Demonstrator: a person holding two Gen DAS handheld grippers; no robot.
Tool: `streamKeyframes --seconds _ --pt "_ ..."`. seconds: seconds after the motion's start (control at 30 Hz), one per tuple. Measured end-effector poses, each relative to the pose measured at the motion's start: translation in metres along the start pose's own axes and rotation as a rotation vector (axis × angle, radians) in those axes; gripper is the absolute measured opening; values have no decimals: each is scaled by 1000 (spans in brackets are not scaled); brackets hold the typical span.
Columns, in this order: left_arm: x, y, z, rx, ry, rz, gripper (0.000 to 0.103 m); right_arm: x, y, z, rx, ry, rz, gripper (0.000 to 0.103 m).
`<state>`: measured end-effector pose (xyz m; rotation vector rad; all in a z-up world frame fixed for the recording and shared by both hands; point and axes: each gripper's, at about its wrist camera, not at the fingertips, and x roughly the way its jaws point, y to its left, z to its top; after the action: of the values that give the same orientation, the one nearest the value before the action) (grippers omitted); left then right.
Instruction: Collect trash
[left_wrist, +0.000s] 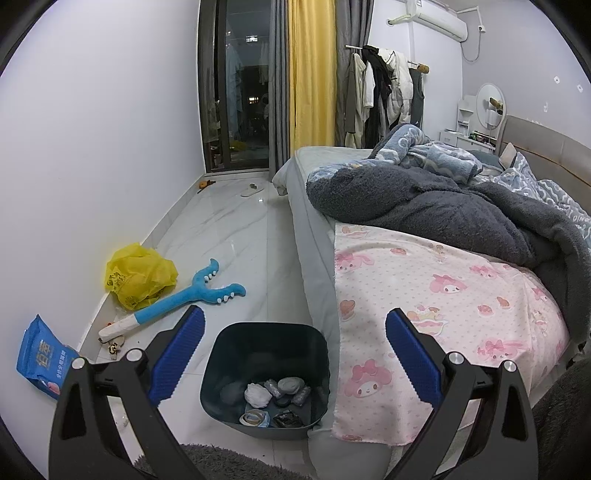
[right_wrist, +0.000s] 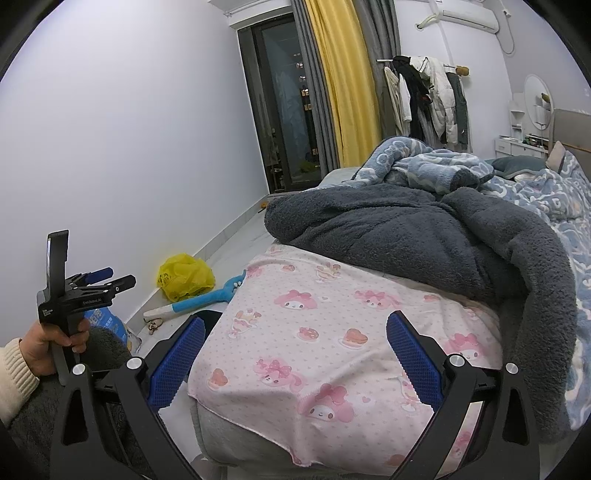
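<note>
In the left wrist view, a dark bin (left_wrist: 266, 328) stands on the floor against the bed. It holds crumpled white paper (left_wrist: 257, 394), grey lumps, a tape roll (left_wrist: 251, 418) and a black wrapper. My left gripper (left_wrist: 294, 319) hangs open above the bin, nothing between its blue pads. A yellow plastic bag (left_wrist: 138, 275) and a blue wipes pack (left_wrist: 40, 354) lie by the wall. My right gripper (right_wrist: 295, 323) is open and empty over the pink sheet. The right wrist view also shows the left gripper (right_wrist: 120, 277) in a hand (right_wrist: 55, 343), and the yellow bag (right_wrist: 184, 277).
The bed (left_wrist: 443, 295) with a pink cartoon sheet and a heap of grey and blue blankets fills the right side. A blue plush grabber toy (left_wrist: 188, 295) lies on the white tile floor beside the bag. A slipper (left_wrist: 252, 190) sits near the balcony door. A grey rug lies below.
</note>
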<state>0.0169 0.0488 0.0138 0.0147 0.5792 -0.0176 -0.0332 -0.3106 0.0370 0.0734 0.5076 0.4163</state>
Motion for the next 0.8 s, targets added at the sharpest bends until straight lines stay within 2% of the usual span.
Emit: streamKeyframes --seconds 0.8 --pt "0 -1 0 0 -1 1 100 0 2 0 0 1 -2 100"
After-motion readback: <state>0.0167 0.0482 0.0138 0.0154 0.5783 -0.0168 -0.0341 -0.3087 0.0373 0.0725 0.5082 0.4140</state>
